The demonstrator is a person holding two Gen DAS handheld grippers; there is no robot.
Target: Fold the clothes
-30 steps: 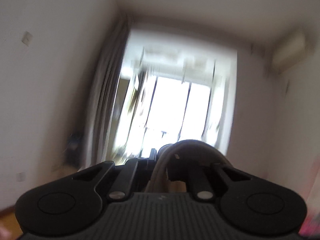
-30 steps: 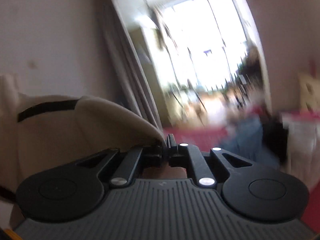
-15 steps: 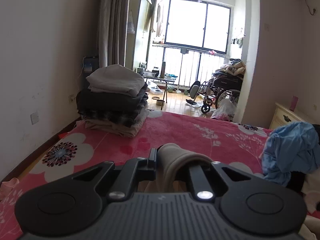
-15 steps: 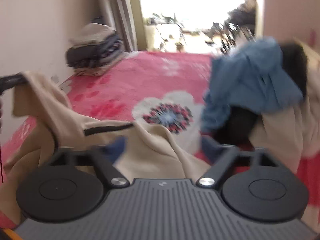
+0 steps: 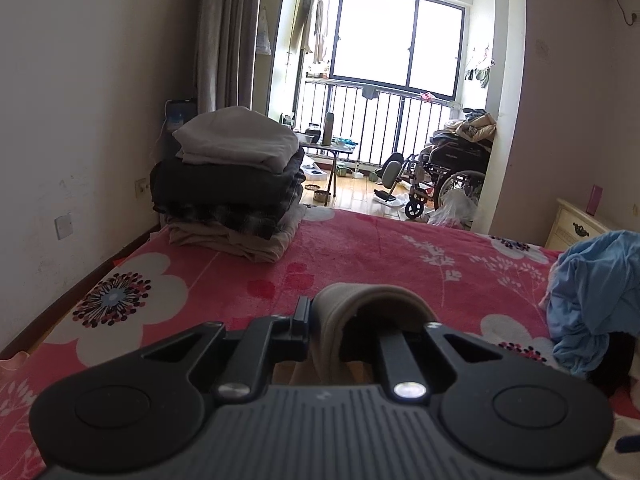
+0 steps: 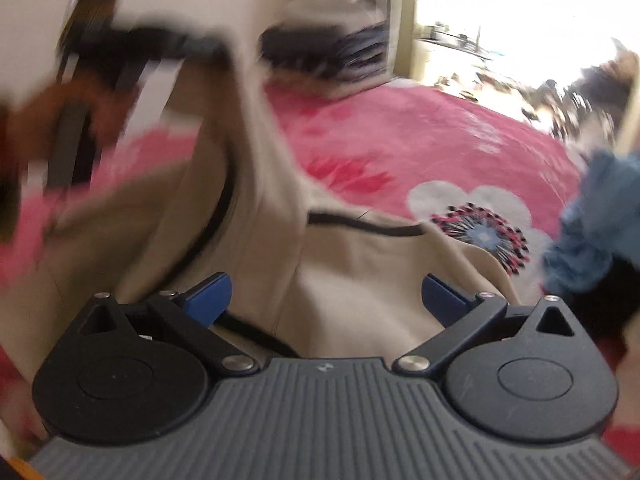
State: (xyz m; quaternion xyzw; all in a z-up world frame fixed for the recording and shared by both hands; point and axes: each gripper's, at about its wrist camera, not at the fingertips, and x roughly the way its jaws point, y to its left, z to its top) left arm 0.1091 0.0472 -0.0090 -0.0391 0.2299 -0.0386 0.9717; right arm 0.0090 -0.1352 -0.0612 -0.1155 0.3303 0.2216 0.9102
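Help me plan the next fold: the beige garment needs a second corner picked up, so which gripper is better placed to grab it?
Right. The right gripper is open directly over the beige garment, while the left gripper is shut on the garment's fold.

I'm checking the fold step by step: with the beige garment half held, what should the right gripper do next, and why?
Probably close on the fabric. The right gripper is open over the beige garment, holding nothing, while the left gripper is shut on a fold of it; a second grip lets it be spread on the pink bedspread.
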